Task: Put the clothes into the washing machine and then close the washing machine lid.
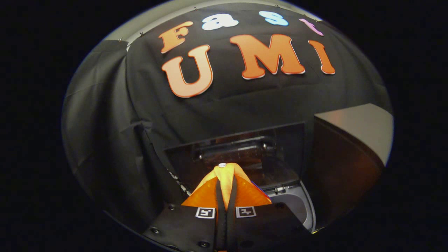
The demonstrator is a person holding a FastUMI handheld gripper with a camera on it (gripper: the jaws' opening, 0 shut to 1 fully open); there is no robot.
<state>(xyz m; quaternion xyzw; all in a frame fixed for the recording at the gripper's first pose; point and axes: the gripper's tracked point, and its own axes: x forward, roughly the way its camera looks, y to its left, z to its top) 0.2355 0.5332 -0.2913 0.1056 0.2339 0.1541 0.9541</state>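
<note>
My gripper (225, 185) is shut on an orange garment (245, 196), which bulges out to both sides of the fingers and peaks just past their tips, where a small white button (222, 165) sits. Beyond and below the garment stands the washing machine, its dark glossy lid (252, 150) raised upright at the back. Part of the grey rim (297, 206) of the machine's opening shows to the right of the garment. The drum's inside is hidden behind the cloth and my fingers.
A brown cabinet side (343, 168) with a pale top (360, 126) stands to the right of the machine. Black cloth walls close in behind and on the left.
</note>
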